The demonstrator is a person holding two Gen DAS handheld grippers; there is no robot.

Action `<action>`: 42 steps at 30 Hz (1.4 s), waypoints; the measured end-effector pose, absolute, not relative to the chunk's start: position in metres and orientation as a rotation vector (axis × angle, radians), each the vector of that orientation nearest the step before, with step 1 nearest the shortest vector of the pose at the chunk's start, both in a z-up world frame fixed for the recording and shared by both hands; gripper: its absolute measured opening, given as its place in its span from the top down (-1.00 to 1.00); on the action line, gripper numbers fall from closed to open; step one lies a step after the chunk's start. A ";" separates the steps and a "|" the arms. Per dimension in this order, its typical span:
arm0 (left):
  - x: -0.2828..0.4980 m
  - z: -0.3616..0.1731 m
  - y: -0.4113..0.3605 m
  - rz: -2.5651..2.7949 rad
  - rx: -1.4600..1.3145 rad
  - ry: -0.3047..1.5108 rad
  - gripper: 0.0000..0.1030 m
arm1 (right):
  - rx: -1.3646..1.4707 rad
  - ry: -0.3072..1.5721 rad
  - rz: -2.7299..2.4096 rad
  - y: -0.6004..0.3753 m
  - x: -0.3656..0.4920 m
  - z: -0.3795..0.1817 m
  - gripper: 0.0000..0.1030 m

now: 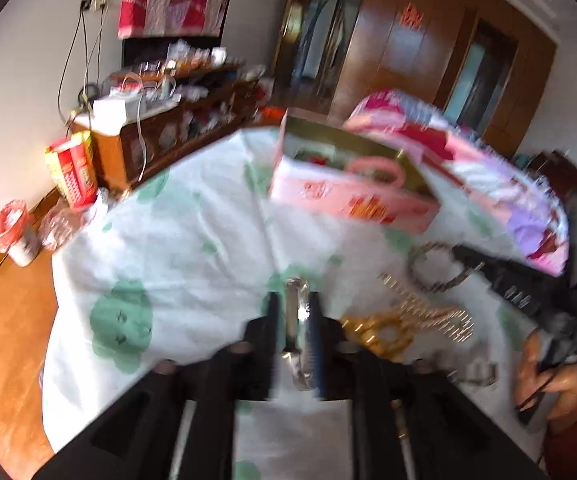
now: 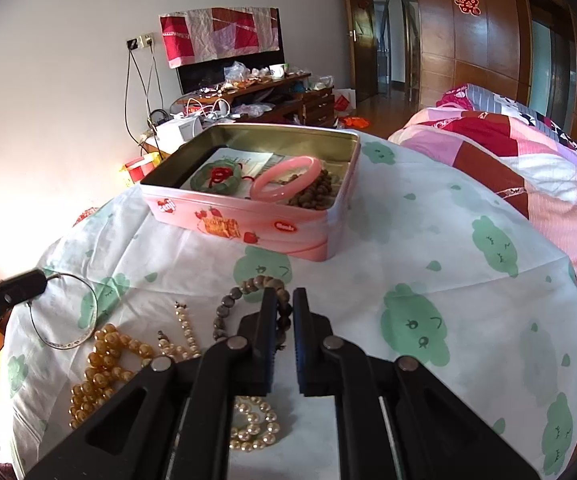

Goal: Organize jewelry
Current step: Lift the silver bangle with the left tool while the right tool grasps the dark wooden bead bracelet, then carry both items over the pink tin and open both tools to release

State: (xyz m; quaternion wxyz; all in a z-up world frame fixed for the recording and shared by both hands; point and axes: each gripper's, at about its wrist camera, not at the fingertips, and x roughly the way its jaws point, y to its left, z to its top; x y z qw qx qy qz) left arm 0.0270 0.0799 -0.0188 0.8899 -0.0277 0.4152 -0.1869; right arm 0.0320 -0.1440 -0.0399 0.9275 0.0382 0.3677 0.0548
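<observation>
Closest to me, a coil of pearls point(image 2: 254, 428) lies on the green-printed cloth point(image 2: 368, 280) under my right gripper point(image 2: 284, 294). Its jaws are closed down on one side of the dark bead bracelet point(image 2: 232, 294), and the rest of that loop rests on the cloth just ahead of the fingertips. Left of the pearls sits a heap of amber beads point(image 2: 100, 364).

My left gripper point(image 1: 294, 300) has its jaws partly apart. The thin silver bangle point(image 1: 297, 312) stands edge-on between them, and the blur keeps me from seeing any pad pressing on it. From the right-hand camera, that hoop lies beside the amber beads.

Further on, the pink tin point(image 2: 248, 220) sits open on the cloth. A pink bangle point(image 2: 284, 180) leans inside it over a pile of brown beads point(image 2: 316, 194), with a green piece tied in red cord point(image 2: 216, 178) to their left. Beyond the tin a patchwork quilt point(image 2: 508, 152) lies on the right, with a wooden wardrobe point(image 2: 468, 40) behind it.
</observation>
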 end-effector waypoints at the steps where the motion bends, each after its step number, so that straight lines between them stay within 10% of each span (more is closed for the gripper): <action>1: 0.028 -0.023 0.080 -0.384 -0.055 0.879 0.16 | 0.080 0.754 0.113 -0.145 0.030 -0.040 0.80; 5: 0.028 -0.040 0.080 -0.322 -0.045 0.887 0.04 | 0.091 0.757 0.113 -0.147 0.031 -0.041 0.80; 9: 0.029 -0.040 0.080 -0.303 -0.012 0.877 0.82 | 0.092 0.759 0.114 -0.147 0.031 -0.042 0.80; 11: 0.030 -0.042 0.086 -0.312 -0.054 0.886 0.89 | 0.094 0.766 0.112 -0.147 0.031 -0.043 0.80; 42: 0.073 0.041 0.032 -0.470 -0.090 0.616 0.89 | 0.176 0.552 0.183 -0.175 0.059 0.046 0.80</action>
